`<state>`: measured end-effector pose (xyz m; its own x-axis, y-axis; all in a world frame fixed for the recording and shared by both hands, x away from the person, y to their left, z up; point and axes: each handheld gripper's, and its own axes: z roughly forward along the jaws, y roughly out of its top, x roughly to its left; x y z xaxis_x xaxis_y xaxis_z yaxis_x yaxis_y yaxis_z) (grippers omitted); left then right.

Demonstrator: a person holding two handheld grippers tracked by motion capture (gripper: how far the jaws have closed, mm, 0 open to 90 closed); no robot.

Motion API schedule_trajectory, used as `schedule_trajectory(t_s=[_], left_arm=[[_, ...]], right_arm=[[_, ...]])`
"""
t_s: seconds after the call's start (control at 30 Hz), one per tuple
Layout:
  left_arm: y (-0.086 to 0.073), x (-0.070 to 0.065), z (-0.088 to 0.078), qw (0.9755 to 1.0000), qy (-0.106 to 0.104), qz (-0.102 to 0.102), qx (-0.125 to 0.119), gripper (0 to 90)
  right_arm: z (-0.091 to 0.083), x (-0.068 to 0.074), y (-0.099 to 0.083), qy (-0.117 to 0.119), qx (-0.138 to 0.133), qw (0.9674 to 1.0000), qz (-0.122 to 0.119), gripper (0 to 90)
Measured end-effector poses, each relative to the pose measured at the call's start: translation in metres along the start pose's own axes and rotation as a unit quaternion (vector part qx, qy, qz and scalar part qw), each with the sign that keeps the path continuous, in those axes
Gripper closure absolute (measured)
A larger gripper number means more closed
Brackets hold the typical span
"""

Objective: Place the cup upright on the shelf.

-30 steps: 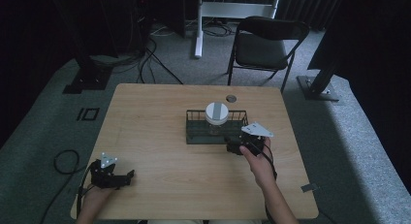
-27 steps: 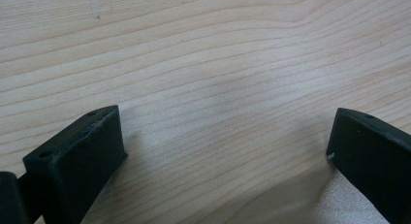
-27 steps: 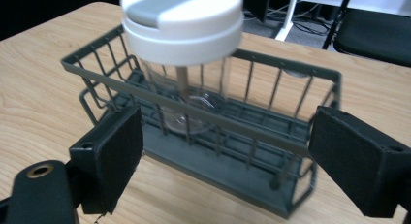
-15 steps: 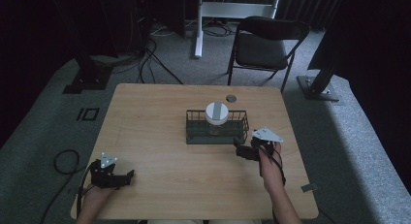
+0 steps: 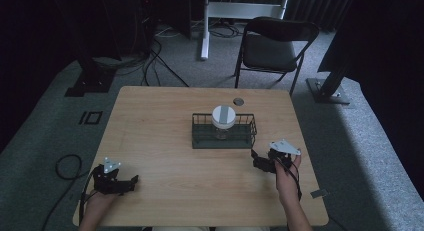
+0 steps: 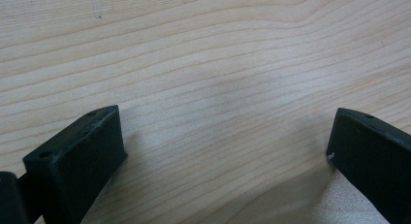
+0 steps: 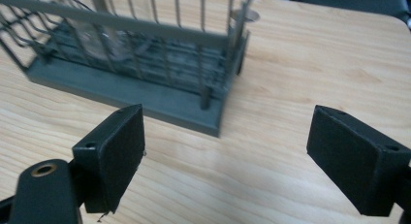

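Note:
A dark wire basket point(image 5: 200, 136) stands at the middle of the wooden table point(image 5: 160, 121), with a glass jar with a white lid point(image 5: 223, 117) upright inside it. My right gripper point(image 5: 257, 162) rests just off the basket's near right corner, open, with nothing between its fingers. In the right gripper view the basket point(image 7: 145, 95) lies ahead to the left, the jar point(image 7: 89, 37) blurred behind its wires, and my right gripper point(image 7: 225, 153) stands wide over bare wood. My left gripper point(image 5: 131, 181) sits open near the table's front left; in its own view my left gripper point(image 6: 223, 146) spans only wood.
A small round grey disc point(image 5: 238, 101) lies on the table behind the basket, also seen as the disc point(image 7: 245, 14) past the basket's corner. A folding chair point(image 5: 272, 46) stands beyond the far edge. Cables and stand bases lie on the carpet around the table.
My right gripper has drawn back from the basket's right end toward the near right of the table. The left gripper has stayed put.

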<state>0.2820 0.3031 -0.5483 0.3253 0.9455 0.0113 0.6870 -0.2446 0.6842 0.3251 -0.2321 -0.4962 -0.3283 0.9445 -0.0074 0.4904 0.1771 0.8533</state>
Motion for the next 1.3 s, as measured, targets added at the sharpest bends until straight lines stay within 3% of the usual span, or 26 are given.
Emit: schedule_trajectory(t_s=[0.47, 0.73, 0.87, 1.3], left_arm=[[0.000, 0.000, 0.000, 1.0000, 0.000, 0.000, 0.000, 0.2], [0.000, 0.000, 0.000, 1.0000, 0.000, 0.000, 0.000, 0.2], [0.000, 0.000, 0.000, 1.0000, 0.000, 0.001, 0.000, 0.2], [0.000, 0.000, 0.000, 1.0000, 0.000, 0.001, 0.000, 0.2]], right_arm=[[0.011, -0.015, -0.026, -0.031, 0.037, 0.9989, 0.000, 13.3], [0.016, -0.023, -0.036, -0.054, 0.051, 0.9971, 0.014, 13.0], [0.018, -0.026, -0.040, -0.066, 0.065, 0.9957, 0.007, 12.4], [0.023, -0.032, -0.048, -0.076, 0.082, 0.9935, 0.022, 12.3]])
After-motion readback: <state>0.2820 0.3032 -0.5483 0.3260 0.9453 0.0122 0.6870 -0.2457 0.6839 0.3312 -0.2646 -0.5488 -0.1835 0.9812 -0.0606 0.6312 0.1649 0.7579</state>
